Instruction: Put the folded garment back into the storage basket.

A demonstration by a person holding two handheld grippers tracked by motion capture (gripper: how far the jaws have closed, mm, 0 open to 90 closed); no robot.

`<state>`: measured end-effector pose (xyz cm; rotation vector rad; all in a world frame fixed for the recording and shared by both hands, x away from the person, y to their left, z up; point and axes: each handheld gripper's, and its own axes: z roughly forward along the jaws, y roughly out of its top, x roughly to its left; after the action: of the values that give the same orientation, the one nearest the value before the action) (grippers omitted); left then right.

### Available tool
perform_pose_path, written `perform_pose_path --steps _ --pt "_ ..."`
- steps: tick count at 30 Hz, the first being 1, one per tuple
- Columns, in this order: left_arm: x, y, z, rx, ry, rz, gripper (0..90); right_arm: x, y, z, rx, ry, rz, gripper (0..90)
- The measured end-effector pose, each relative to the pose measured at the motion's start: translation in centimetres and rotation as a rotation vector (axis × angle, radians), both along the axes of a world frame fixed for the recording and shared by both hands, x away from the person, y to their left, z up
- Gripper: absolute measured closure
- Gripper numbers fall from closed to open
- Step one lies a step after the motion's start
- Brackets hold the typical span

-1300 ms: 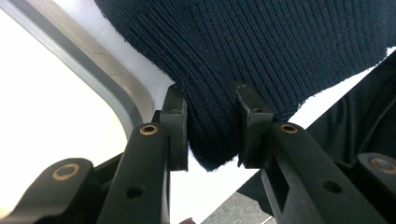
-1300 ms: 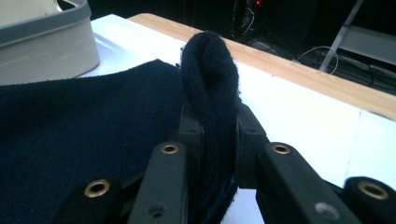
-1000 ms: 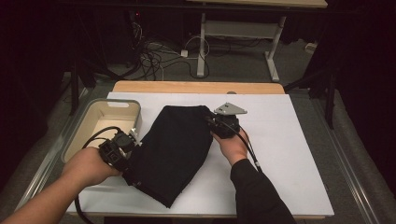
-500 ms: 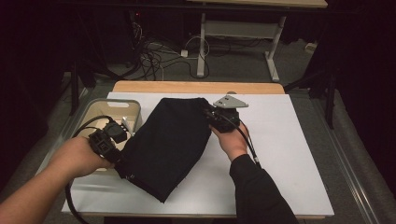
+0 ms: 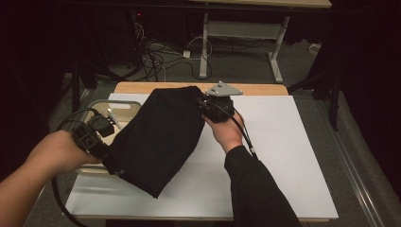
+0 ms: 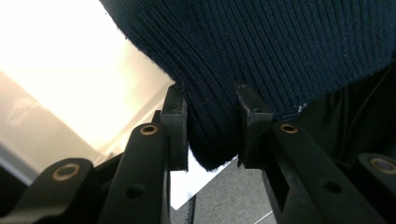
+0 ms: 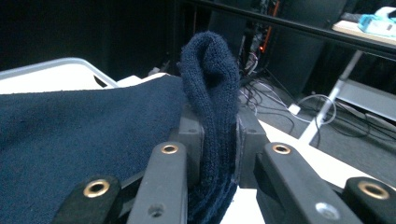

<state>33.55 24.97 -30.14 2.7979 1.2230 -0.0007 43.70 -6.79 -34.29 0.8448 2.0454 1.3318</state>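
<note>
White sheet covers the table [image 5: 283, 156], w/ a strip of bare wood along the far edge. On it, toward the left, lies a dark navy knit garment [image 5: 158, 137], folded into a long slab that runs diagonally from far-centre to near-left. Its near-left part hangs over the rim of a pale plastic bin [image 5: 124, 107] that sits at the table's left side; the near corner of the cloth reaches back onto the white sheet. In the right gripper view the ribbed knit looks deep blue rather than black.

Right gripper [image 5: 204, 107], held in the person's right hand [image 5: 228, 132] w/ a dark sleeve behind it, is at the far end of the garment. A grey three-cornered plate sits on top. Its jaws are clamped on a bunched fold of knit [image 7: 212, 107] that stands up between them, cloth squeezed tight on both sides.

Left gripper [image 5: 109, 153], in the left hand [image 5: 56, 153], is at the near-left edge, approx over the bin's front rim. Its jaws pinch a hanging corner of the knit [image 6: 212, 135]; pads press into the cloth from either side, w/ bright white surface behind and grey floor below.

Cables [image 5: 161, 52] lie tangled on the floor beyond the table, by the legs of another desk.
</note>
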Motion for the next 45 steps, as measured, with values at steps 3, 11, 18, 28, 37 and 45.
perform_pose_path --steps 3,11,18,28,37,45 --pt "-0.1 1.2 0.1 -0.007 -0.005 0.028 67.3 0.4 1.3 0.2 -0.004 -0.005 0.015 77.6" --pt "-0.5 4.2 0.0 -0.018 -0.011 0.086 67.3 1.8 4.6 0.0 -0.007 0.002 0.044 77.6" --pt "-0.7 6.3 -0.7 -0.015 -0.014 0.13 67.4 2.9 7.6 -0.1 -0.007 -0.003 0.076 77.6" --pt "-1.1 9.1 -1.6 -0.046 -0.027 0.196 67.4 4.7 11.4 -0.3 -0.015 -0.005 0.115 77.6" --pt "-2.0 11.6 -1.6 -0.057 -0.046 0.261 67.4 6.2 14.8 -0.6 -0.01 -0.002 0.157 77.6" --pt "-2.4 13.4 -2.4 -0.056 -0.044 0.296 67.4 7.5 17.4 -2.2 -0.032 0.031 0.18 77.6"
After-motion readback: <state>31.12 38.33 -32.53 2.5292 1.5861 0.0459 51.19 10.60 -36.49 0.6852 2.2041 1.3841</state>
